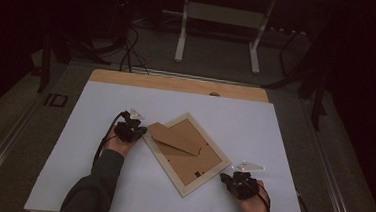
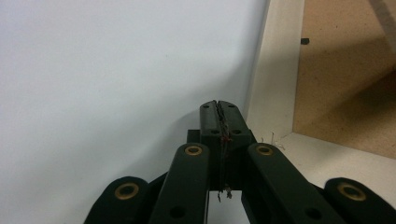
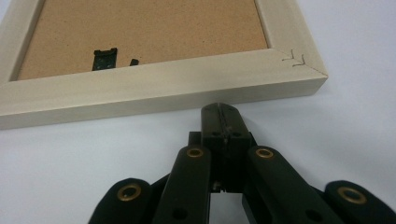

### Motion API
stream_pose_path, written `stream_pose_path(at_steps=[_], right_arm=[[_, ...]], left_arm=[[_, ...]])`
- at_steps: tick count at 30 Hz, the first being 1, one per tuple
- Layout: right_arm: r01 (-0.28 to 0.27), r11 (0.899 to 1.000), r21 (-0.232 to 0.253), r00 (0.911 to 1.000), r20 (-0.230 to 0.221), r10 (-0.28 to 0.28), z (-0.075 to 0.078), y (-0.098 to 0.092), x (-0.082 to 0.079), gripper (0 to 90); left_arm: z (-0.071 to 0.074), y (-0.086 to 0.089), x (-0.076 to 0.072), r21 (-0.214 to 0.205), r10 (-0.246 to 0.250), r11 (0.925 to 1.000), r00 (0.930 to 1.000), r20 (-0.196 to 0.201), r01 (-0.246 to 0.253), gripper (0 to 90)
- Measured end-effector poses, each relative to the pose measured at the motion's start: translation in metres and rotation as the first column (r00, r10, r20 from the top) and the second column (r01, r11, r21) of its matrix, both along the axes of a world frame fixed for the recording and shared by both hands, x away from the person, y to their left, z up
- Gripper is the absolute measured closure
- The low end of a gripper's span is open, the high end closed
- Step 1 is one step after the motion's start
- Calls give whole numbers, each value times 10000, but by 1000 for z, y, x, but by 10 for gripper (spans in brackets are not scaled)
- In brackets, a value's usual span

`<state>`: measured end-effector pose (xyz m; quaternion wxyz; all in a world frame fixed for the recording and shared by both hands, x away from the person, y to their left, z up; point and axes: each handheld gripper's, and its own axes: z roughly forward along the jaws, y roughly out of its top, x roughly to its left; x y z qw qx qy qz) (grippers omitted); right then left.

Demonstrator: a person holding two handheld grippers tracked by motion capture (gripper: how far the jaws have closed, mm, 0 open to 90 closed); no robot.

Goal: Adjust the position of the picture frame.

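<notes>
A pale wooden picture frame [image 1: 182, 185] lies face down and turned diagonally on the white table [image 1: 95, 180], its brown backing board [image 1: 192, 156] up and a cardboard stand flap [image 1: 173, 137] folded over it. My left gripper [image 1: 141, 131] is shut, its tips at the frame's left corner [image 2: 261, 93]. My right gripper [image 1: 223, 177] is shut too, its tips just short of the frame's right edge [image 3: 159, 88], near a stapled corner [image 3: 299, 63]. A small black clip [image 3: 103, 59] sits on the backing.
The white sheet covers a wooden tabletop [image 1: 177, 83] whose far strip shows. Beyond it, on the dark floor, stand a white table's legs [image 1: 181, 40] and loose black cables [image 1: 129, 52]. Dark stands flank both sides.
</notes>
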<state>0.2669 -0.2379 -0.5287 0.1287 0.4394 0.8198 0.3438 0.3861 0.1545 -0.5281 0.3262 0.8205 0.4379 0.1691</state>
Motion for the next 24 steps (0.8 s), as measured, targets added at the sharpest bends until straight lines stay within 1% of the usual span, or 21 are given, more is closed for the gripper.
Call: stream_pose_path(at_steps=[2, 5, 10, 16, 24], right_arm=[[0, 10000, 12, 10000, 8, 0, 0, 0, 0, 900], [-44, 10000, 15, 10000, 11, 44, 0, 1, -1, 900], [-92, 10000, 27, 10000, 11, 92, -1, 3, 1, 900], [-124, 9998, 182, 9999, -66, 125, -1, 3, 4, 900], [-124, 9999, 54, 9999, -99, 124, 0, 4, 4, 900]], left_arm=[[-2, -1, 0, 76, 8, 10000, 10000, -18, -8, 900], [-2, -1, 1, -17, 46, 10000, 10000, -33, -46, 900], [-1, -1, 0, 38, 14, 10000, 10000, -82, -14, 900], [-2, -1, -1, 11, -43, 10000, 10000, -77, 43, 900], [-2, -1, -2, -45, 15, 10000, 10000, -89, -16, 900]])
